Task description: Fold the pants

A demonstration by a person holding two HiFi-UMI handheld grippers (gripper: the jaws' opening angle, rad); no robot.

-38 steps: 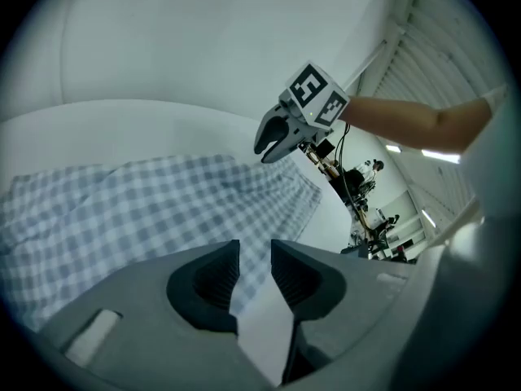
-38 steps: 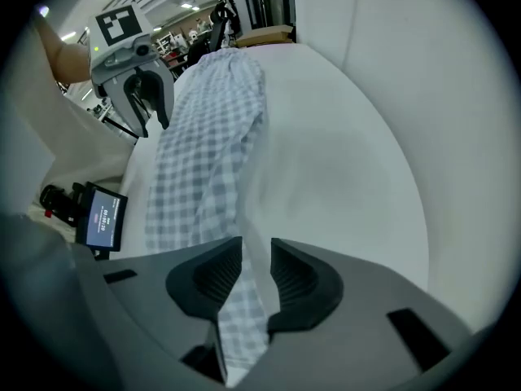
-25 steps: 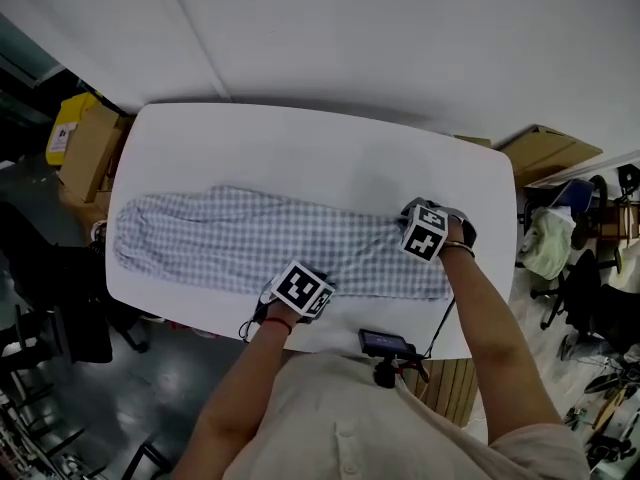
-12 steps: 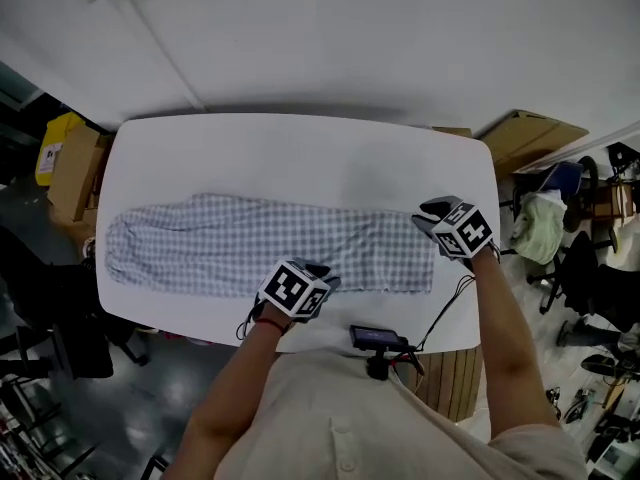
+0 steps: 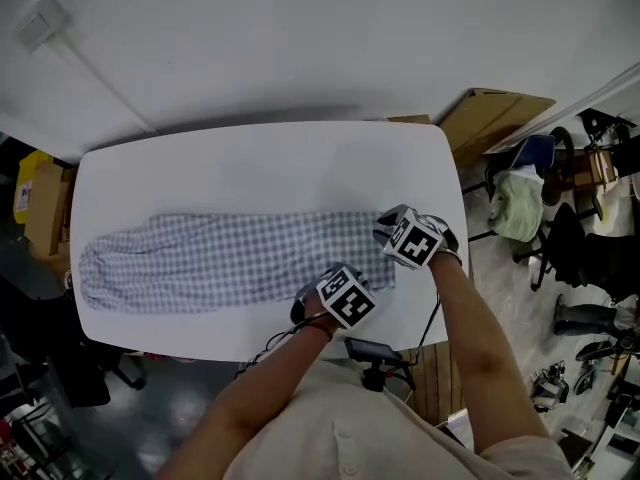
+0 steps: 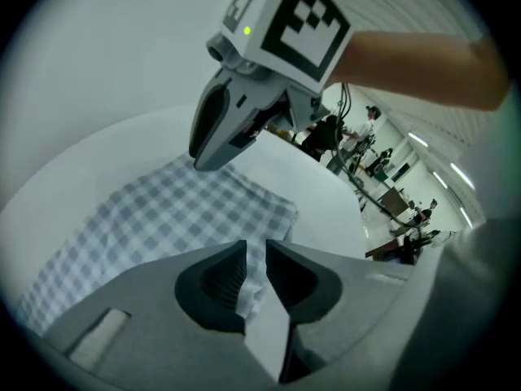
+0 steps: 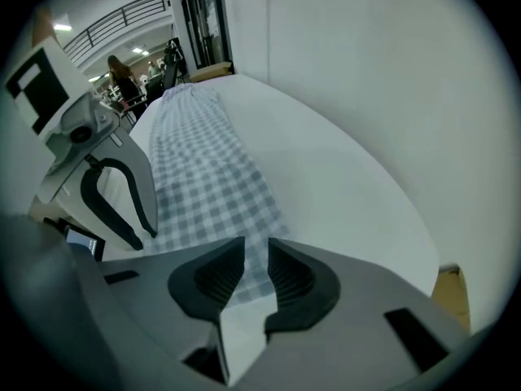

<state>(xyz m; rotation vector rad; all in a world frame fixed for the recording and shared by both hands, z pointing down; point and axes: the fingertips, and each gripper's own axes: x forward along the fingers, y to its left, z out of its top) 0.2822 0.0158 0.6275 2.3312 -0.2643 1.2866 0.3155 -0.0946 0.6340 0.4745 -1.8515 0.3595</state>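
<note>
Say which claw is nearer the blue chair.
Right. Both claws are closing on checked pants: right claw at the corner toward the blue chair, left claw at the near corner.

One white table (image 5: pixel 260 163) carries one pair of checked pants (image 5: pixel 230 258), and one small screened device (image 5: pixel 372 348) sits just past the table's near edge. There are two grippers, the left gripper (image 6: pixel 255 271) and the right gripper (image 7: pixel 256 271), each with two jaws that are closing, and checked cloth shows in the gap of each. Off the table there are two boxes: one cardboard box (image 5: pixel 497 120) beyond the far right corner and a second cardboard box (image 5: pixel 45 213) by the left edge.
</note>
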